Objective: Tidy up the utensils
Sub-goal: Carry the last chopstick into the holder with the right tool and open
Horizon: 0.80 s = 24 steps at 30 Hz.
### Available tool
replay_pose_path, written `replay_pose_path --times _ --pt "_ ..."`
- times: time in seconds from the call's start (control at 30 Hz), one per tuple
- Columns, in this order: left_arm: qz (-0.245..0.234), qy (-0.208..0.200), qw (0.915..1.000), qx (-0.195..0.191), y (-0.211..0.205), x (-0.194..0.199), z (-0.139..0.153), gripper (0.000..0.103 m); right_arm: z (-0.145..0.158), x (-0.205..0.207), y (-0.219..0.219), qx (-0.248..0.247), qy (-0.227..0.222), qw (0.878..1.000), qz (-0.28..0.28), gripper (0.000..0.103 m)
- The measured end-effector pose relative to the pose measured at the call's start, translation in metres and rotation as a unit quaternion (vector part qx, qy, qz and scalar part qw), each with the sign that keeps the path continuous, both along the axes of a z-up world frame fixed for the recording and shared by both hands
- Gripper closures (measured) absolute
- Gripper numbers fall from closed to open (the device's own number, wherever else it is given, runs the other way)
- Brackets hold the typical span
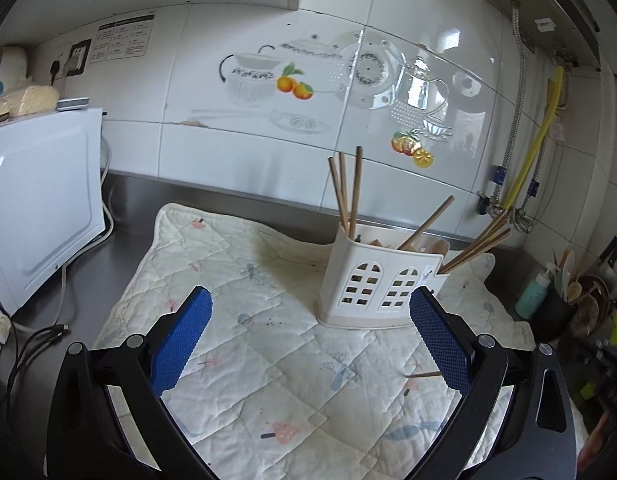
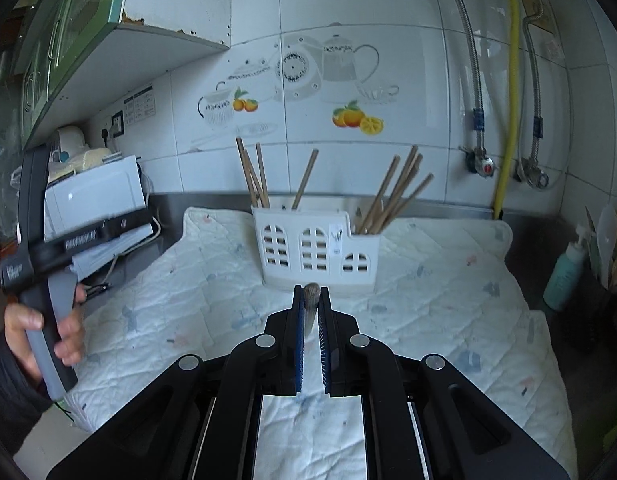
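A white plastic utensil holder (image 1: 380,280) (image 2: 308,244) with arched cut-outs stands on a quilted mat (image 1: 248,280) (image 2: 448,280). Several wooden chopsticks (image 1: 350,192) (image 2: 396,192) lean in its compartments. My left gripper (image 1: 310,296) is wide open just in front of the holder, nothing between its blue pads. A loose chopstick (image 1: 422,375) lies on the mat, partly hidden by the right-hand finger. My right gripper (image 2: 311,294) is shut on a slim utensil seen end-on, its grey-brown tip (image 2: 311,291) poking out, above the mat and facing the holder.
A white appliance (image 1: 40,200) and loose cables (image 1: 36,340) sit left of the mat. A teal bottle (image 1: 532,292) (image 2: 564,272) and a dark pot of utensils (image 1: 576,284) stand at the right. Pipes (image 2: 508,120) run down the tiled wall. A hand (image 2: 64,332) grips the left tool's handle.
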<state>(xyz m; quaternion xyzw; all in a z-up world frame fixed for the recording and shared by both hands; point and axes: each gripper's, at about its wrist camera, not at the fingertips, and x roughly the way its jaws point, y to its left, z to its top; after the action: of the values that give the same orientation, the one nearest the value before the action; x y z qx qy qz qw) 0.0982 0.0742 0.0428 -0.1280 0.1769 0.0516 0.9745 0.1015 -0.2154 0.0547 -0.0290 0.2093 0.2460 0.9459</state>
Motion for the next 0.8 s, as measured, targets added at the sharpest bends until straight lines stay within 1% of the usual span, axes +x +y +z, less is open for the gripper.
replay_pose_path --times 0.13,0.2,0.4,0.5,0.6,0.67,0.8 --pt "0.014 0.005 0.9998 -0.011 0.009 -0.005 -0.004 0.005 0.029 0.021 0.002 -0.003 -0.021 1.000 0.003 0.096" --pt "0.019 0.009 0.9997 -0.015 0.012 -0.007 -0.007 0.005 0.048 0.035 0.001 0.004 -0.032 0.999 0.004 0.096" --pt "0.028 0.024 0.9992 -0.017 0.018 -0.008 -0.017 0.005 0.104 0.070 0.000 0.010 -0.075 0.997 -0.003 0.096" --pt "0.033 0.030 0.9989 -0.014 0.020 -0.010 -0.021 0.005 0.126 0.084 0.003 0.014 -0.089 0.996 -0.002 0.096" --pt "0.037 0.033 0.9987 -0.012 0.022 -0.012 -0.025 0.005 0.139 0.097 0.008 0.009 -0.107 0.994 -0.010 0.096" --pt "0.039 0.035 0.9986 -0.010 0.023 -0.013 -0.026 0.005 0.141 0.110 0.012 0.004 -0.108 0.994 -0.019 0.096" --pt "0.041 0.040 0.9983 -0.005 0.023 -0.015 -0.030 0.005 0.129 0.138 0.020 -0.003 -0.084 0.996 -0.029 0.096"
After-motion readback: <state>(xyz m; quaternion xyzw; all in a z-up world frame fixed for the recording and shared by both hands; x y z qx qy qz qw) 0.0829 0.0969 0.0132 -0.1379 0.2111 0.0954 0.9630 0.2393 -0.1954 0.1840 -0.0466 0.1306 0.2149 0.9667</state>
